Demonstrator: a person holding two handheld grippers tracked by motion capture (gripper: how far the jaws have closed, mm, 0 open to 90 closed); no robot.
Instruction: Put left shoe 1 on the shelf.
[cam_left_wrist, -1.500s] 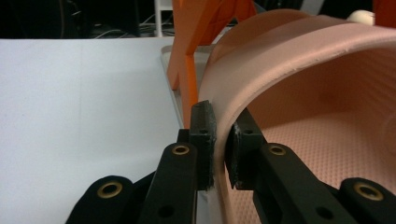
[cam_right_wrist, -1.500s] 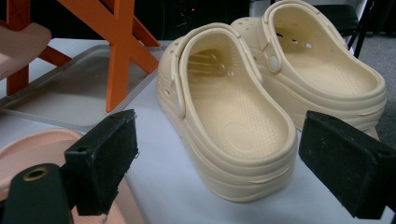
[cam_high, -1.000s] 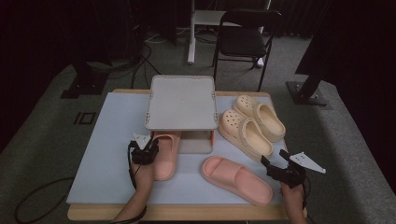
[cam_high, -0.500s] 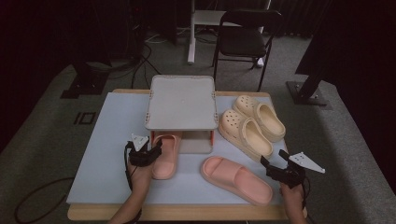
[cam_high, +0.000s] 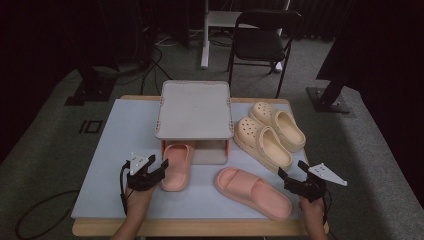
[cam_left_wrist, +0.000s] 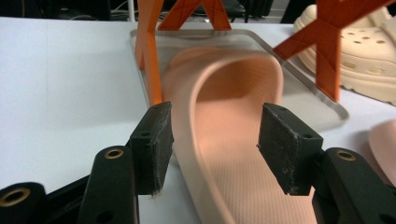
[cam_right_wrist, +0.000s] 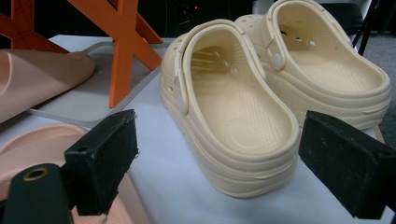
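Pale blue covers the desk (cam_high: 100, 150), which fills the lower half of the high view with a dark room behind it. Nearest, at the lower left, the left claw (cam_high: 150, 172) is seen with jaws that have just been opening, now spread and free of the pink slide (cam_high: 176, 167), whose heel lies between them untouched in the left gripper view. Its long axis runs straight away from that claw, toe already tucked under the grey shoe rack (cam_high: 194, 110). At the lower right, the right claw (cam_high: 290, 181) is held spread and empty beside the second pink slide (cam_high: 252, 191), angled across the desk. Farther back right, cream clogs (cam_high: 270, 132) are set.
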